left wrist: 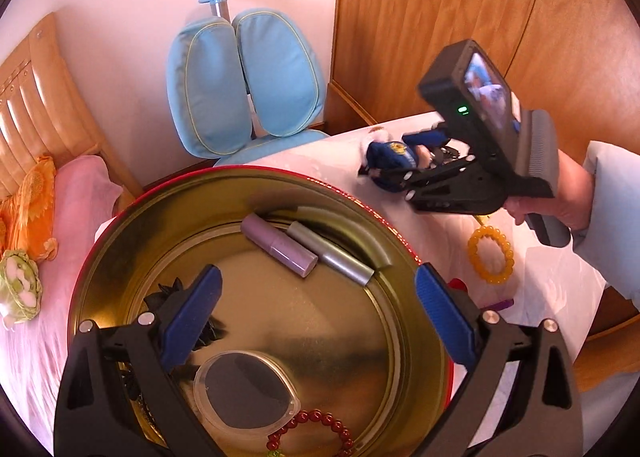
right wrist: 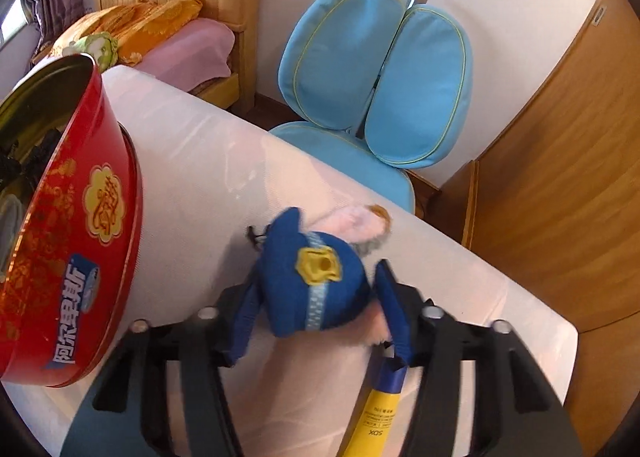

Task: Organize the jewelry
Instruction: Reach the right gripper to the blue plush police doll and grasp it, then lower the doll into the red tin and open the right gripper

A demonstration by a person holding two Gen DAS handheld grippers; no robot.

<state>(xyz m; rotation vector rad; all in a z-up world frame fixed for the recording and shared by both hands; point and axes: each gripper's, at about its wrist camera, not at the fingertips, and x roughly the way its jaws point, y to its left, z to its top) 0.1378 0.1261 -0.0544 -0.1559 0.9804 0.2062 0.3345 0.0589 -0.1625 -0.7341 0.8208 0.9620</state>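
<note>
A round red tin (right wrist: 80, 217) with a gold inside (left wrist: 120, 241) stands on the white-covered table (right wrist: 192, 177). In it lie a purple tube (left wrist: 280, 245), a silver tube (left wrist: 340, 257), a black hair piece (left wrist: 168, 297), a clear round case (left wrist: 244, 393) and a red bead bracelet (left wrist: 316, 429). My left gripper (left wrist: 320, 270) hangs open over the tin, holding nothing. A yellow bead bracelet (left wrist: 490, 253) lies on the cloth to the right. My right gripper (right wrist: 318, 273), seen from the side (left wrist: 384, 167), has its blue pads against both sides of a plush toy in a blue police cap (right wrist: 316, 281).
A yellow tube (right wrist: 380, 409) lies under the right gripper. A small purple item (left wrist: 498, 305) sits beside the tin. Beyond the table stand a blue chair (right wrist: 380, 77), a bed with pink bedding (left wrist: 60, 197) and a wooden wardrobe (left wrist: 440, 17).
</note>
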